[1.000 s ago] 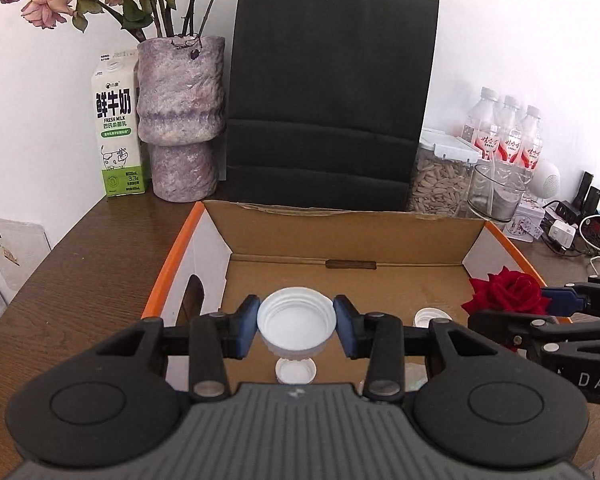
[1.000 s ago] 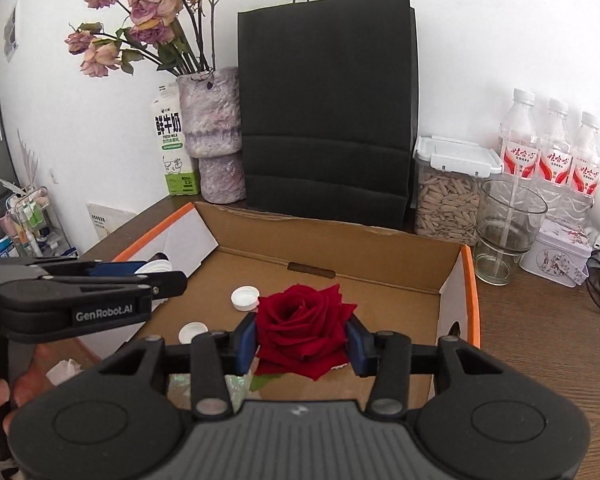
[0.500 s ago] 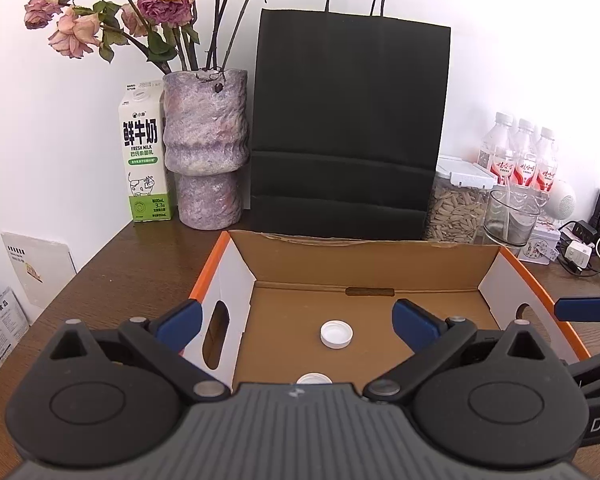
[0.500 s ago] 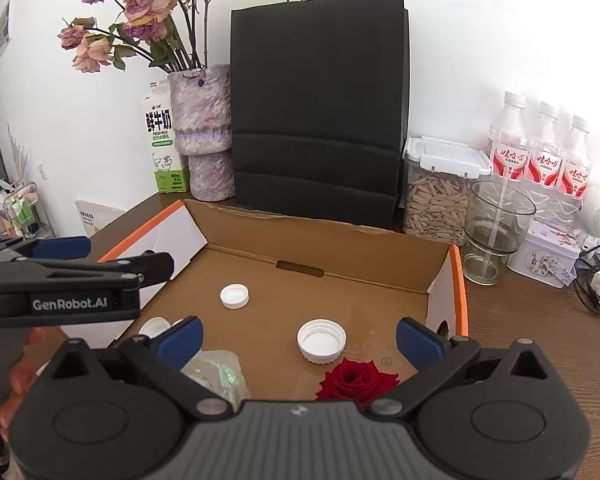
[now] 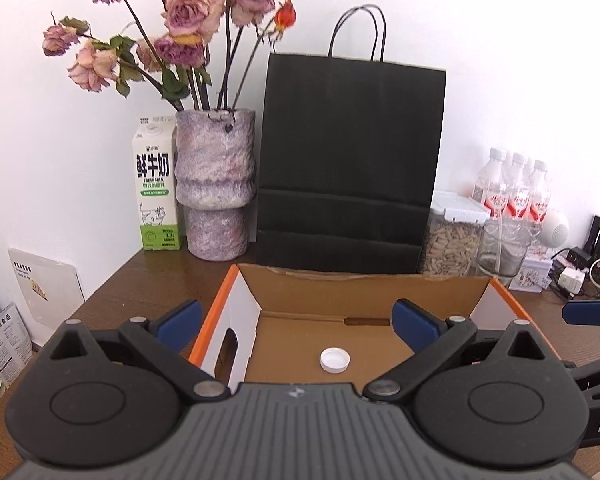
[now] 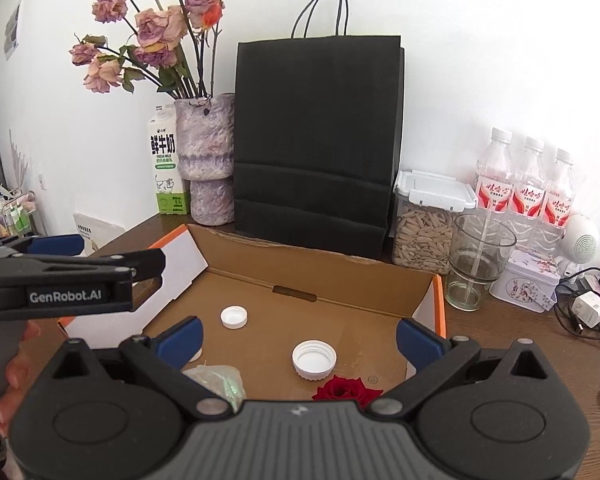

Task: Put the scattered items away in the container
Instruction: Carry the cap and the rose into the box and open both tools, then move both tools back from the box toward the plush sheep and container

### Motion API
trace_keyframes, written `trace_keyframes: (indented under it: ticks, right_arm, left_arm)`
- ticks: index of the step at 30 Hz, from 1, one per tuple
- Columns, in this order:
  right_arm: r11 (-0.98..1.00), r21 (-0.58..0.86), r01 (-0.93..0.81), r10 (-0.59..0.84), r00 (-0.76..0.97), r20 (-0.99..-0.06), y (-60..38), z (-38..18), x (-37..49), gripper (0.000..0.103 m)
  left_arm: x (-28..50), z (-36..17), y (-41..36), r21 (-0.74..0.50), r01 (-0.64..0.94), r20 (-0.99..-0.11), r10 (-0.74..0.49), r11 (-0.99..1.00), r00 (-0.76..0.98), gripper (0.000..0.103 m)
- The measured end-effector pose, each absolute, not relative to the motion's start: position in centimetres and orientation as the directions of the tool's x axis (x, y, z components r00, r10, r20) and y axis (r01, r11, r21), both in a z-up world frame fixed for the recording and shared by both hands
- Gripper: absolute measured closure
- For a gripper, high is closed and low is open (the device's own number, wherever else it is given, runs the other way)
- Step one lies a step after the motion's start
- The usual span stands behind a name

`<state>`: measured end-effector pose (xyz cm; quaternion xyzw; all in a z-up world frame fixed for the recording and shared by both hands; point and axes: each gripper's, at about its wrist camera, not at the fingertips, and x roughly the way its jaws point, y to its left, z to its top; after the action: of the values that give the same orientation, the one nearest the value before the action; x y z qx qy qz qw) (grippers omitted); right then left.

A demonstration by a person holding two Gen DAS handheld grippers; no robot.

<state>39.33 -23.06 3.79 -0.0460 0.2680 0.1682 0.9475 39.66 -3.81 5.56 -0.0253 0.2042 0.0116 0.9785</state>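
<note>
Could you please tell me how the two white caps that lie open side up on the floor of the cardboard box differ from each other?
The larger cap is clearly wider than the small cap, and its outer wall looks ribbed, while the small cap's looks smooth. The larger cap lies near the front, next to the red rose; the small cap lies farther back and to the left. Both are white, round and rest hollow side up in the cardboard box.

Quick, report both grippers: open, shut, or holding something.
Left gripper: open, holding nothing; a small white plastic bottle cap lies below in the shallow cardboard box.
Right gripper: open, holding nothing; the red rose head lies in the box.
</note>
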Motion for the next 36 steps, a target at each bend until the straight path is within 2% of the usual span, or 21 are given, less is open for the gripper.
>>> trace_keyframes:
  ticks: [10, 23, 36]
  right_arm:
    - [0.945, -0.047, -0.325, 0.268, 0.847, -0.459, -23.6, 5.4, 34.8, 0.000]
    - [0.949, -0.054, -0.312, 0.260, 0.865, -0.429, -24.0, 5.5, 28.2, 0.000]
    - [0.958, -0.069, -0.278, 0.227, 0.883, -0.411, -23.7, 3.8, 22.0, 0.000]
  left_arm:
    - [34.7, 7.6, -3.6, -0.045, -0.022, -0.287, 0.008, 0.999, 0.958, 0.000]
    - [29.1, 7.6, -1.8, -0.056, -0.027, -0.284, 0.010, 0.998, 0.959, 0.000]
    - [24.2, 5.7, 0.1, -0.044, -0.049, -0.318, 0.032, 0.998, 0.948, 0.000]
